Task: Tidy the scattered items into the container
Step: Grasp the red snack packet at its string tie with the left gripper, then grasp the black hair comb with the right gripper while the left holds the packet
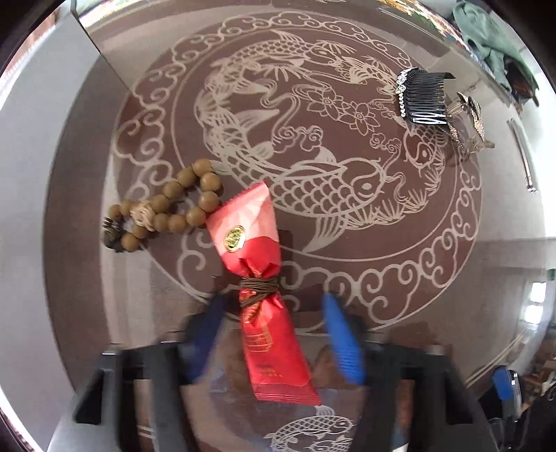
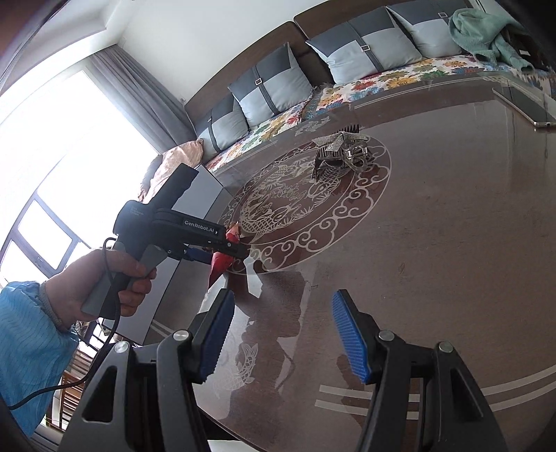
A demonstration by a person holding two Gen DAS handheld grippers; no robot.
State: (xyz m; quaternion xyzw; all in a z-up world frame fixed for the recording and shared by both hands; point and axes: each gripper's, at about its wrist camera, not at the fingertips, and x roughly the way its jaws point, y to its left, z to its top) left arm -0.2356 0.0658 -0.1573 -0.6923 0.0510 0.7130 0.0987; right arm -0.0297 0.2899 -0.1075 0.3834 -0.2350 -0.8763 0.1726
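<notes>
A red packet (image 1: 257, 278), tied at its waist with brown cord, lies on the glass table. My left gripper (image 1: 274, 302) points straight down over it, its blurred blue pads (image 1: 342, 340) standing apart on either side of the packet's lower half without touching it. A wooden bead bracelet (image 1: 166, 208) lies just left of the packet. A black rhinestone hair comb (image 1: 424, 97) and a metallic hair clip (image 1: 469, 121) lie at the far right. My right gripper (image 2: 281, 333) hangs open over bare table with nothing between its fingers. The grey box (image 2: 205, 194) stands at the table's left edge.
The table (image 2: 434, 243) is brown glass with an etched fish pattern. A hand in a blue sleeve (image 2: 114, 278) holds the left gripper. A sofa with cushions (image 2: 278, 83) and a green cloth (image 2: 486, 31) runs behind the table. A flat silver device (image 2: 521, 101) lies at the far right edge.
</notes>
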